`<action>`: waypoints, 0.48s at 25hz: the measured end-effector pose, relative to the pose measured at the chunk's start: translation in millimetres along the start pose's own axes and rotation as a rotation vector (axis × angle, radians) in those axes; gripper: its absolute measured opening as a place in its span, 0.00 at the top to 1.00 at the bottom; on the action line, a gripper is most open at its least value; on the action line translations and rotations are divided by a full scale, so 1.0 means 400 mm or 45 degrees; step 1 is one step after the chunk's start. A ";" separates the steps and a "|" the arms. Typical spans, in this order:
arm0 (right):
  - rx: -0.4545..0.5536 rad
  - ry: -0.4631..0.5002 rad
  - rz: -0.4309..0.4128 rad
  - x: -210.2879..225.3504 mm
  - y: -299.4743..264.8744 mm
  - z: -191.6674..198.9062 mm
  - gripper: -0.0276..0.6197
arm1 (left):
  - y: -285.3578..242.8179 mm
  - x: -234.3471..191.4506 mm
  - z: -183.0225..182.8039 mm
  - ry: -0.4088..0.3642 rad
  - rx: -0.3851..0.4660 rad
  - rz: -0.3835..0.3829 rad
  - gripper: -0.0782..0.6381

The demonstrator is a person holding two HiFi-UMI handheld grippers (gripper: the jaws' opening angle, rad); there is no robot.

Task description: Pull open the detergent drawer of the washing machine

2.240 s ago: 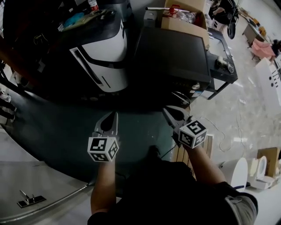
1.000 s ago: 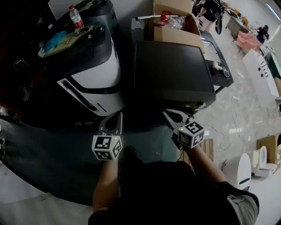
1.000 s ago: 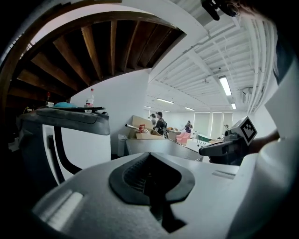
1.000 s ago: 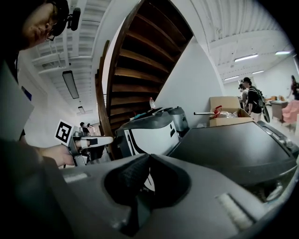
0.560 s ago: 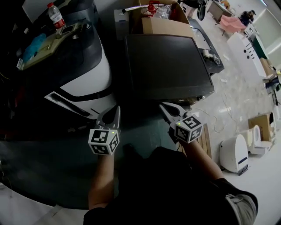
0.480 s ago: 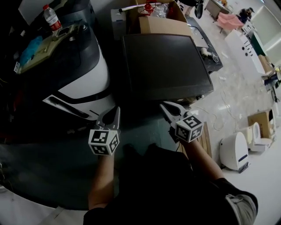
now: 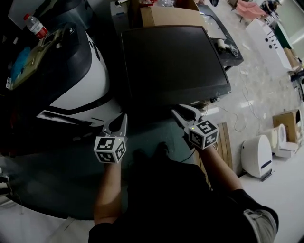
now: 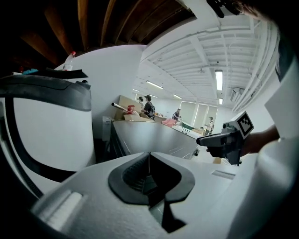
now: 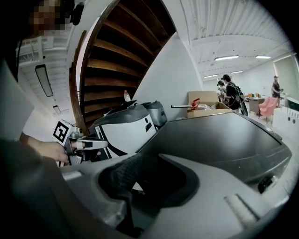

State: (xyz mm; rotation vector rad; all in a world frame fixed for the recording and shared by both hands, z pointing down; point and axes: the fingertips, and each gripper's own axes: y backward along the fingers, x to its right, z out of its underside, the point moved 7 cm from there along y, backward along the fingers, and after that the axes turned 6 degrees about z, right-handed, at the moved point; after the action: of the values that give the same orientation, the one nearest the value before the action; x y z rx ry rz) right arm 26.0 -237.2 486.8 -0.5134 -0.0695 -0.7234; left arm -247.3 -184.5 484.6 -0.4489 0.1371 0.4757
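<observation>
A dark, flat-topped machine (image 7: 173,59) stands ahead of me, seen from above; its front face and any detergent drawer are hidden. My left gripper (image 7: 120,119) hangs shut and empty in front of the gap between it and a white-and-black rounded appliance (image 7: 71,85). My right gripper (image 7: 184,112) is at the dark machine's near right corner; its jaws have just been opening and stand apart with nothing between them. In the right gripper view that dark top (image 9: 219,135) stretches beyond the right gripper (image 9: 145,179). The left gripper (image 8: 149,158) shows its jaws touching.
A cardboard box (image 7: 166,14) stands behind the dark machine. A water bottle (image 7: 35,26) and clutter lie on the white appliance. A wooden pallet (image 7: 223,142), floor cables and white fixtures (image 7: 256,154) are at the right. People (image 9: 229,95) stand far back.
Both grippers have come forward and down toward the two machines, which now fill more of the head view. The right jaws have spread apart; the left ones stay together.
</observation>
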 end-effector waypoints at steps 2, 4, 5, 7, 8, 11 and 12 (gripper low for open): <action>-0.029 -0.002 -0.028 0.028 -0.002 0.029 0.77 | -0.025 0.011 0.021 0.017 -0.020 -0.030 0.88; -0.054 -0.010 -0.060 0.049 -0.005 0.053 0.76 | -0.045 0.024 0.039 0.028 -0.045 -0.055 0.88; -0.063 -0.011 -0.076 0.057 -0.006 0.063 0.75 | -0.057 0.031 0.046 0.034 -0.058 -0.063 0.78; -0.071 -0.011 -0.100 0.069 -0.013 0.076 0.73 | -0.079 0.039 0.058 0.046 -0.081 -0.071 0.69; -0.074 -0.012 -0.105 0.074 -0.018 0.083 0.72 | -0.087 0.039 0.065 0.052 -0.091 -0.070 0.68; -0.096 -0.009 -0.103 0.091 -0.033 0.115 0.71 | -0.107 0.035 0.089 0.064 -0.116 -0.057 0.68; -0.108 -0.007 -0.097 0.097 -0.040 0.126 0.71 | -0.112 0.032 0.099 0.065 -0.125 -0.052 0.68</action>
State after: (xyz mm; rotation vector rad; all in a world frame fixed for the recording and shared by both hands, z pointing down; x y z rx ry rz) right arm 50.5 -247.2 546.8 -0.5963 -0.0636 -0.8018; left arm -214.0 -197.1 534.5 -0.5595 0.1537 0.4323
